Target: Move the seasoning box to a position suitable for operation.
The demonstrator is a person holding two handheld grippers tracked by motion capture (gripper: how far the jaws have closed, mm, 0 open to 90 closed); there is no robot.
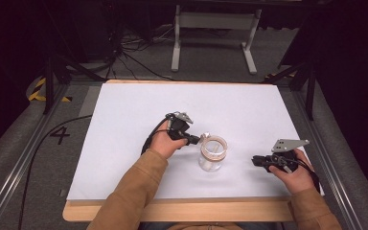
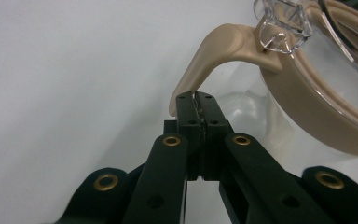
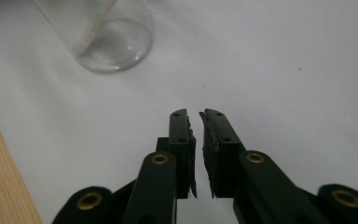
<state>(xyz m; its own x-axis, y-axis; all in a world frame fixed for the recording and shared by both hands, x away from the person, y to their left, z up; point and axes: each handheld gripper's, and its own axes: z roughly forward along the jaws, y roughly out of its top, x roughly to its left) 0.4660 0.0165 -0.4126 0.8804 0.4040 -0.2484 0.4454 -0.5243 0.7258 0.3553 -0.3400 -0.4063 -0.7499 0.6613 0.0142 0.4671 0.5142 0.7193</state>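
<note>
A clear glass jar [image 1: 212,155] with a beige lid ring stands upright on the white table, a little right of centre. Its lid [image 2: 317,88] is a clear disc in the beige ring, and a curved beige latch tab [image 2: 214,51] sticks out toward my left gripper. My left gripper [image 1: 195,139] is shut, its tips [image 2: 196,96] touching the lower end of that tab. My right gripper [image 1: 257,161] hovers low to the right of the jar, apart from it. Its jaws [image 3: 197,114] are shut to a sliver with nothing between them. The jar's base [image 3: 107,44] lies ahead of it to the left.
A white sheet [image 1: 139,110] covers the table, with a wooden edge [image 1: 182,211] along the near side. Metal rails run along both sides of the table. A white frame [image 1: 215,28] and cables lie on the floor beyond it.
</note>
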